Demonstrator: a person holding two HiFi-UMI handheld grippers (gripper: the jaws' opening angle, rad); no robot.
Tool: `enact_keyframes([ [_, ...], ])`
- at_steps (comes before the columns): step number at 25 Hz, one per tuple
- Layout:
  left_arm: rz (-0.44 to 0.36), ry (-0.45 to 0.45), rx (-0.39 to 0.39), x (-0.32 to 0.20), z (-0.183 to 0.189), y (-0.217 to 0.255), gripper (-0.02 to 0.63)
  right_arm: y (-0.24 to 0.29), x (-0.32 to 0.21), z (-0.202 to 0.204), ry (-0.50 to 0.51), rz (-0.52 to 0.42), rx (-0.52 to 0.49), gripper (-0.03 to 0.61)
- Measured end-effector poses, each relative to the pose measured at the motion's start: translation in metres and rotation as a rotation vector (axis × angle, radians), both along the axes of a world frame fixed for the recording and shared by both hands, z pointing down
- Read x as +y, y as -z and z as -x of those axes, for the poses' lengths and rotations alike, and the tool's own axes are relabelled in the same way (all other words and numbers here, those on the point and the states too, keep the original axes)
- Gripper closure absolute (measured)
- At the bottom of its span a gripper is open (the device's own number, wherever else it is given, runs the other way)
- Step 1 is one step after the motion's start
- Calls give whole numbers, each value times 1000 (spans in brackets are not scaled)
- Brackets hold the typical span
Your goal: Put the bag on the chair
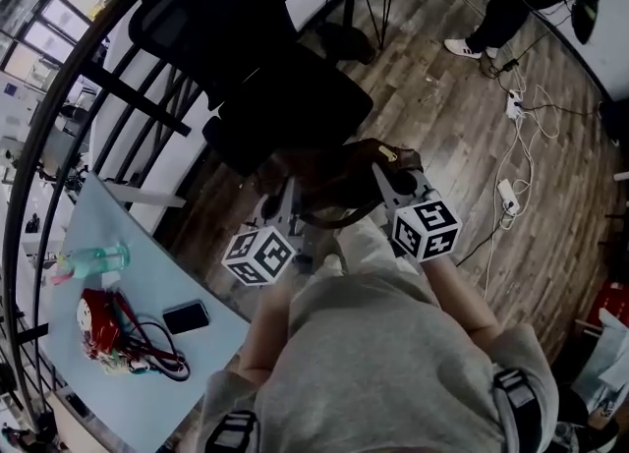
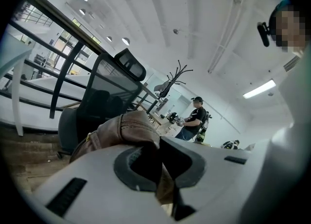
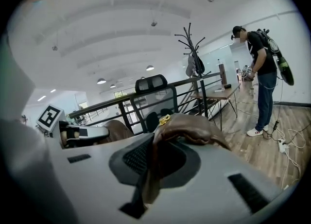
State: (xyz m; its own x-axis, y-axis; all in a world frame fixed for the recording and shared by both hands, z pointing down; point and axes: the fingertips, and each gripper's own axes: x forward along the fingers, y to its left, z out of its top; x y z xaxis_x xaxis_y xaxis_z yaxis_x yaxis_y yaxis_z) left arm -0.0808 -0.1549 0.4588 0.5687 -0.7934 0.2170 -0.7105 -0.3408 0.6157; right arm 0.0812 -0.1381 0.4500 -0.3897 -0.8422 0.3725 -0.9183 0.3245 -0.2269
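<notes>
table (image 1: 211, 338): far left, with a bottle (image 1: 98, 259), a phone (image 1: 186, 317) and a red bundle of cables (image 1: 98, 328) on it. Not part of this job, so I keep away from it.
left gripper (image 1: 283, 203): jaws pinched tight on a fold of brown leather at the bag's left edge. Its own view shows the leather running down between them. I grip there so that side can't sag.
chair (image 1: 285, 97): black office chair. The seat is just ahead of the bag, with the mesh back beyond it. What I see of the seat looks bare.
bag (image 1: 339, 178): brown leather, slung in the air between both grippers in front of my legs, just short of the seat's front edge. By my read it's not on the chair yet. I judge it needs carrying forward over the seat, lowering, then releasing on both sides together. Soft leather may slump off if set too near the edge.
right gripper (image 1: 395, 184): jaws clamped on the bag's right edge, beside a brass fitting (image 3: 164, 119). Two grips keep the load level.
floor (image 1: 462, 127): power strip (image 1: 506, 191) and white cables at right, with a person (image 1: 501, 4) standing beyond. Both are well apart from the chair.
</notes>
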Motion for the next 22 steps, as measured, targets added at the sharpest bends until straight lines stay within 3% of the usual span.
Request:
enact_keyframes([
  [14, 85, 126, -29, -128, -21, -49, 591, -49, -156, -21, 132, 81, -19, 560],
  [22, 142, 241, -66, -192, 4, -95, 591, -94, -233, 4, 225, 131, 15, 560],
])
